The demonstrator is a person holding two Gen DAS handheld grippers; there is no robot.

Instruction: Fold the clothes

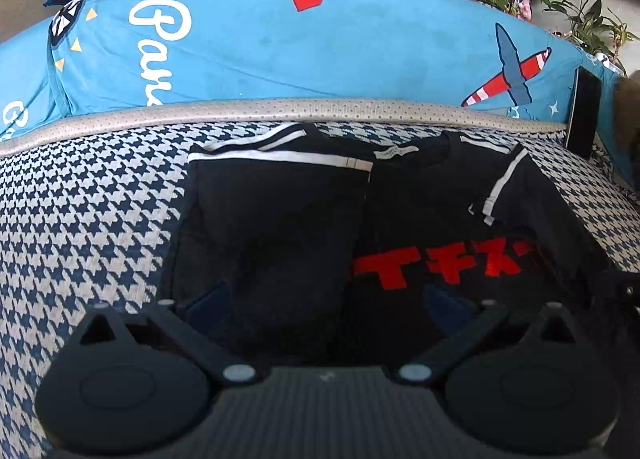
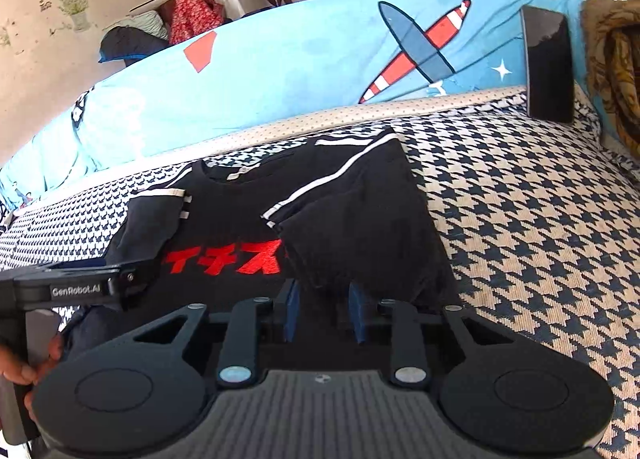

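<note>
Black T-shirt lies flat on the houndstooth sofa seat, collar toward the blue airplane-print cover on the backrest, hem nearest both cameras. White stripes along shoulders and sleeves; red block lettering across the chest.

Left side of the shirt, left wrist view: that side panel and sleeve already lie folded inward over the body, edge running roughly down the middle. Left hand-held gripper sits low over the hem with its blue pads spread wide. The cloth is under and between them, not pinched.

Right side, right wrist view: right sleeve and side panel are lifted and draped inward toward the lettering. Right hand-held gripper has its jaws narrowed; dark fabric bunches down between the blue pads, which appear clamped on that edge. The left tool's body crosses the lower left of this view, with fingers of a hand behind it.

Handling, as a judgement: thin knit, light, limp, no stiffness. It will sag and crease wherever unsupported, and slide little on the textured seat. Best hold is at the hem corner or side seam, through both layers, so the fold carries over evenly.

Far right: a dark phone leans against the backrest, well apart from the shirt.
</note>
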